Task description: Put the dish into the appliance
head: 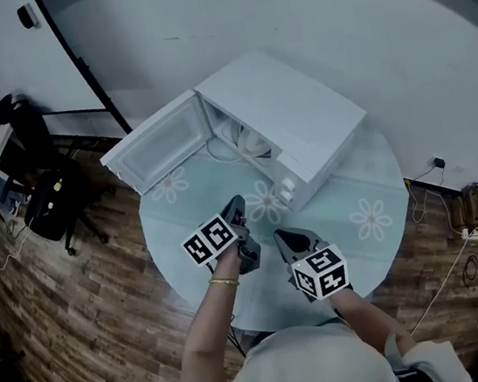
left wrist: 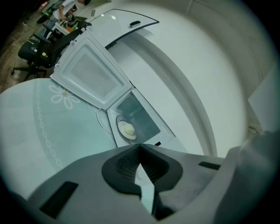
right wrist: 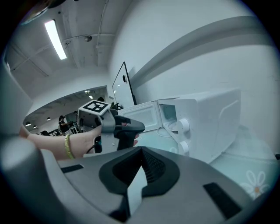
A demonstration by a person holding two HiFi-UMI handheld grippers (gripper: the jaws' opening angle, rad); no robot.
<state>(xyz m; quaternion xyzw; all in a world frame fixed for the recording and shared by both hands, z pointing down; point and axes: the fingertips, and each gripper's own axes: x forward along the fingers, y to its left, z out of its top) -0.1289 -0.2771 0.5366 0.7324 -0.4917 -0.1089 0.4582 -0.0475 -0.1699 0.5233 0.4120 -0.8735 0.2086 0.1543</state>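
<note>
A white microwave [head: 300, 120] stands on the round table [head: 184, 237], its door [head: 157, 144] swung wide to the left. A pale dish [left wrist: 127, 129] lies inside the cavity on the turntable, and shows faintly in the head view as a dish [head: 245, 141]. My left gripper [head: 237, 203] hovers in front of the open cavity, apart from the dish, its jaws shut and empty [left wrist: 140, 146]. My right gripper [head: 281, 237] sits beside it, nearer the person, jaws shut with nothing between them [right wrist: 141, 149]. In the right gripper view the left gripper [right wrist: 141, 126] points toward the microwave's knobs [right wrist: 183, 125].
The table has a pale cloth with flower prints [head: 371, 218]. A black office chair [head: 45, 195] stands on the wood floor at left. Cables and a socket strip [head: 472, 215] lie at right. A white wall is close behind the microwave.
</note>
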